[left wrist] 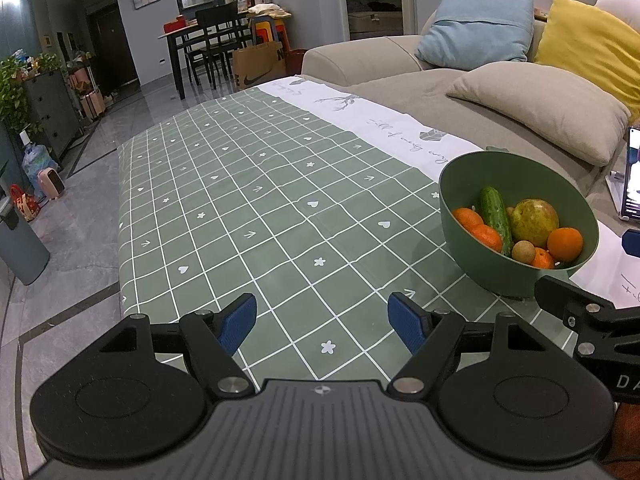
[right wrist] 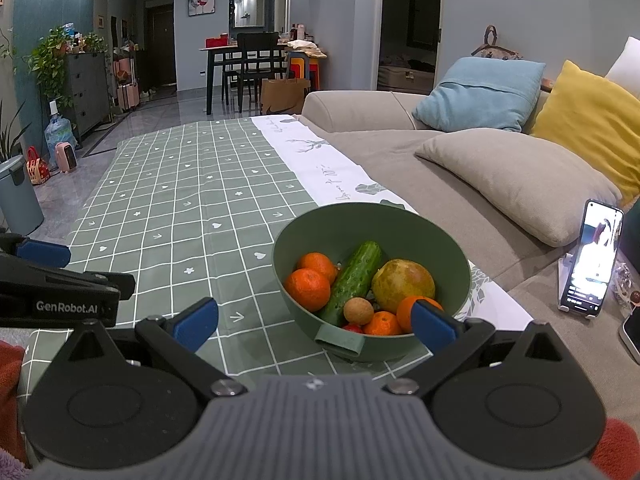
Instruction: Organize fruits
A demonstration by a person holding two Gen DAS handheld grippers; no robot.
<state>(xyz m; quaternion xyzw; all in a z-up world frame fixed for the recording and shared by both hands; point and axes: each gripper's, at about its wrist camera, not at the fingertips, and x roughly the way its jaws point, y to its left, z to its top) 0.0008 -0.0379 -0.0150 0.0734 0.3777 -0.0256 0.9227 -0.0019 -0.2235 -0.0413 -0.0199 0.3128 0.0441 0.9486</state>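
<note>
A green bowl [left wrist: 472, 184] [right wrist: 340, 228] stands on the checked green tablecloth [left wrist: 260, 208] [right wrist: 180, 200]. Inside lie a cucumber [left wrist: 495, 213] [right wrist: 354, 278], a yellow-green pear-like fruit [left wrist: 534, 221] [right wrist: 402, 285], several oranges [left wrist: 565, 243] [right wrist: 307, 289], a small brown round fruit [left wrist: 524, 251] [right wrist: 358, 311] and something small and red [right wrist: 352, 328]. My left gripper [left wrist: 322, 322] is open over bare cloth, left of the bowl. My right gripper [right wrist: 316, 322] is open just short of the bowl's near rim, nothing between its fingers.
A grey sofa [right wrist: 400, 140] with blue, yellow and beige cushions runs along the right. A lit phone [right wrist: 592, 264] leans on a stand beside the bowl. The table's left edge drops to a tiled floor with a grey bin [right wrist: 18, 196]. A dining table stands far behind.
</note>
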